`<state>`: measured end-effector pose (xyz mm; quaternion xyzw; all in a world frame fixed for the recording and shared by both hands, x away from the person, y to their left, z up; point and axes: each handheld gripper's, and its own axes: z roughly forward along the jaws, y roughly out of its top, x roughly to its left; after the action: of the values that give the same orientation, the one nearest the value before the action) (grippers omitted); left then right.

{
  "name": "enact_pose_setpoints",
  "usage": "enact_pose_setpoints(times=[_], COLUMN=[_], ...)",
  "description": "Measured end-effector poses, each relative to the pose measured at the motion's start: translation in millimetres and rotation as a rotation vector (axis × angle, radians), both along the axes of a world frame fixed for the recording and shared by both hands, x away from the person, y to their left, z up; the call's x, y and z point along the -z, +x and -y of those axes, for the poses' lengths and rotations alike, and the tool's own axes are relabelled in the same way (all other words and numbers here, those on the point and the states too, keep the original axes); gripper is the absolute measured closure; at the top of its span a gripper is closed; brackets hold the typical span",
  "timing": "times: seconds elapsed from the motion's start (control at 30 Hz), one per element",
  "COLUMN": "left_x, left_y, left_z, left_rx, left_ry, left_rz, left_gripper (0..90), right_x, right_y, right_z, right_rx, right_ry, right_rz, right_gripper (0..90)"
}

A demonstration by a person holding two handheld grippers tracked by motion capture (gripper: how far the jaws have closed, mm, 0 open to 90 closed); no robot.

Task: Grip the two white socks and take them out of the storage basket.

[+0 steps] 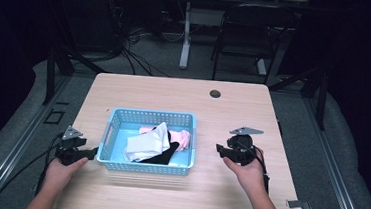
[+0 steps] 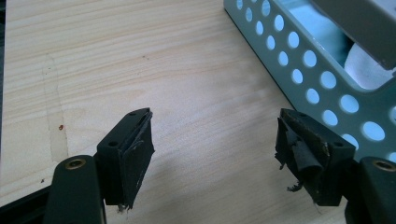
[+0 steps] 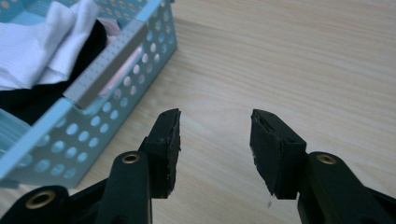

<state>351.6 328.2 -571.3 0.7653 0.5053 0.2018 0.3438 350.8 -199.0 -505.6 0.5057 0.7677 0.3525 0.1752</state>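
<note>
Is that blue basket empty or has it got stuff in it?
Not empty. The basket stands upright and holds a white cloth, a black one and something pink, loosely heaped.

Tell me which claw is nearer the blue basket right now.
Left. The left claw sits right beside the blue basket, at its left wall; the right claw is farther off, beyond its right wall.

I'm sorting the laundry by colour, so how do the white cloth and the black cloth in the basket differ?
The white cloth lies on top, crumpled and in full view; the black cloth sits under it, with just an edge showing. The white cloth looks larger in the high view, though the black cloth's full size is hidden. The white cloth spans the middle; the black cloth shows toward the basket's right front. Both lie inside the blue basket, untouched by either gripper.
</note>
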Motion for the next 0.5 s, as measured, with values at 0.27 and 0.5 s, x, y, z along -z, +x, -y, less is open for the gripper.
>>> enact_pose_setpoints(times=[0.27, 0.5], left_x=[-0.5, -0.3], left_y=[-0.9, -2.6], left_z=[-0.5, -1.3], left_rx=[0.001, 0.001], left_ry=[0.005, 0.008], left_rz=[0.002, -0.001], left_gripper=[27.3, 27.4], right_x=[-23.7, -38.5], right_y=[16.8, 37.1], right_z=[-18.3, -53.0], right_rx=[-0.056, -0.109], right_ry=[0.005, -0.032], right_rz=[-0.03, -0.017], right_gripper=[54.9, 54.3])
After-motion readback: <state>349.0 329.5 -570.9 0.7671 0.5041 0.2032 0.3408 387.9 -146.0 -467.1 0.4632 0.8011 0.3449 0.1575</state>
